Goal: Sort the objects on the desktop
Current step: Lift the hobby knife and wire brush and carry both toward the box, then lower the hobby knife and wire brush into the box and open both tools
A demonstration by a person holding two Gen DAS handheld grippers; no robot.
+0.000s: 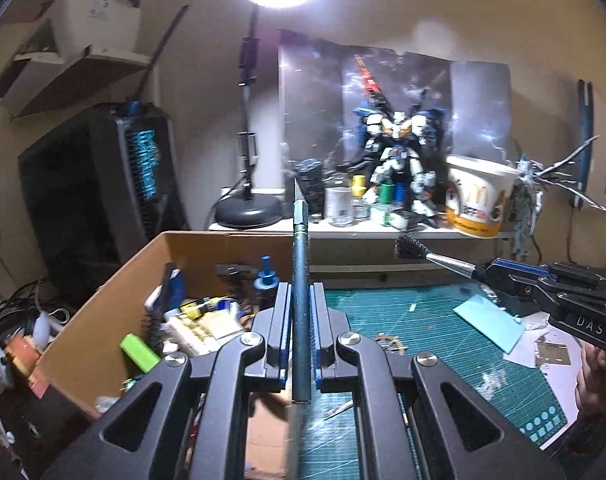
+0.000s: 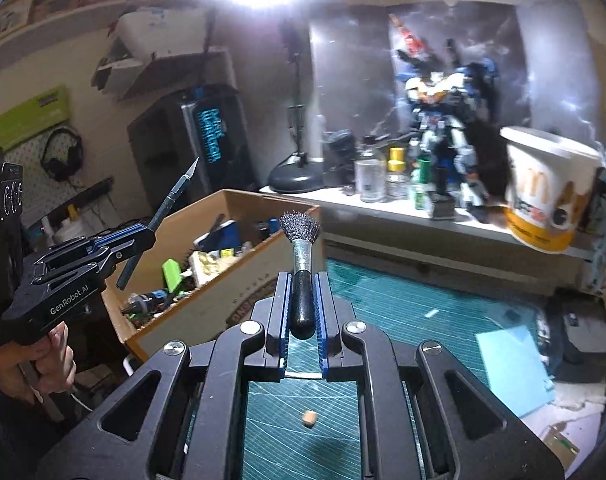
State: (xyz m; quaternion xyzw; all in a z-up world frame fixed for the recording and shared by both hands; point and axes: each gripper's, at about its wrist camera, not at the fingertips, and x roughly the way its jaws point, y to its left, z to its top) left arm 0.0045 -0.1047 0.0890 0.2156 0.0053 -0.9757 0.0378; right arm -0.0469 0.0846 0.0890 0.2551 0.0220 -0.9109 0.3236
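Observation:
My left gripper (image 1: 301, 292) is shut on a slim teal craft knife (image 1: 301, 264), its blade pointing away toward the back shelf. From the right wrist view the same knife (image 2: 171, 196) juts up-right out of the left gripper (image 2: 145, 234), held by a hand. My right gripper (image 2: 303, 284) is shut on the black handle of a small wire brush (image 2: 301, 236), bristles up. That brush (image 1: 413, 248) shows at the right of the left wrist view, sticking out of the right gripper (image 1: 491, 272). An open cardboard box (image 1: 115, 280) of tools sits left of the green cutting mat (image 1: 443, 328).
A raised white shelf (image 1: 343, 232) at the back carries a lamp base (image 1: 249, 210), paint bottles, a robot model (image 1: 399, 160) and a white paper bucket (image 1: 479, 196). Light-blue sheet (image 1: 491, 326) and paper scraps lie on the mat's right. A small tan bit (image 2: 309, 419) lies on the mat.

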